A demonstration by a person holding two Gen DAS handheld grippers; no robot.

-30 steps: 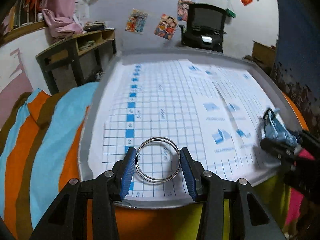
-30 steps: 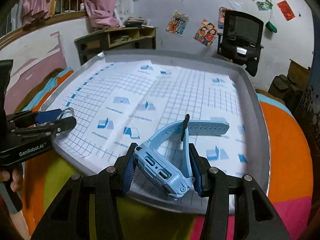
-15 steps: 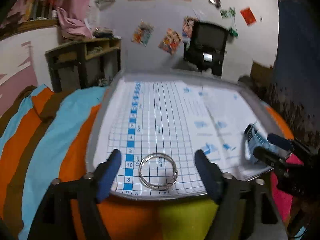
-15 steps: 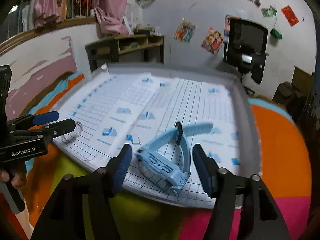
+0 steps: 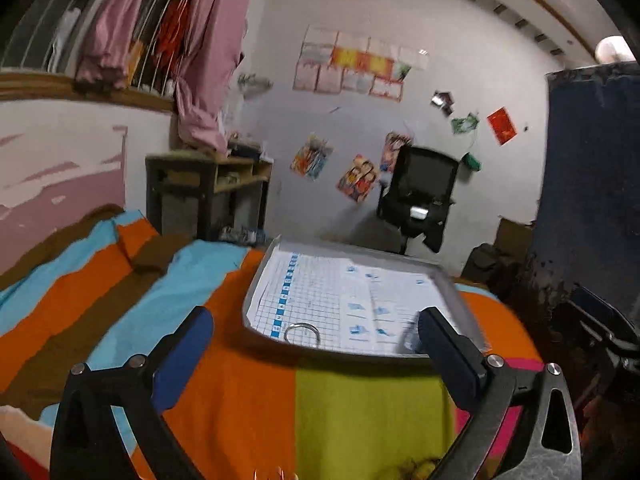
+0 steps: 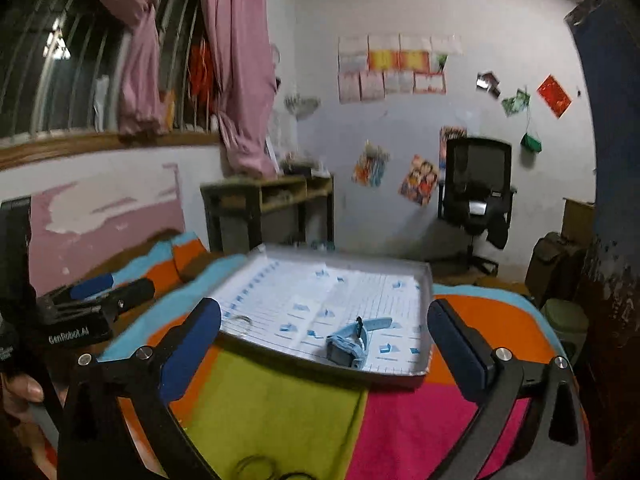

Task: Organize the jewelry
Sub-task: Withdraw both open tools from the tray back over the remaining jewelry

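Jewelry sits in a grey tray lined with gridded paper, on a bed with a bright patchwork cover. One piece is a light blue watch near the tray's near right edge: it rests on its side, its face toward the camera, its strap running away and to the right. The other is a silver ring, lying flat by the near left edge, well apart from the watch. The left gripper and the right gripper both stand wide and hold nothing. A second ago each was clamped on its piece; since then both have let go and pulled back off the tray, over the bedcover.
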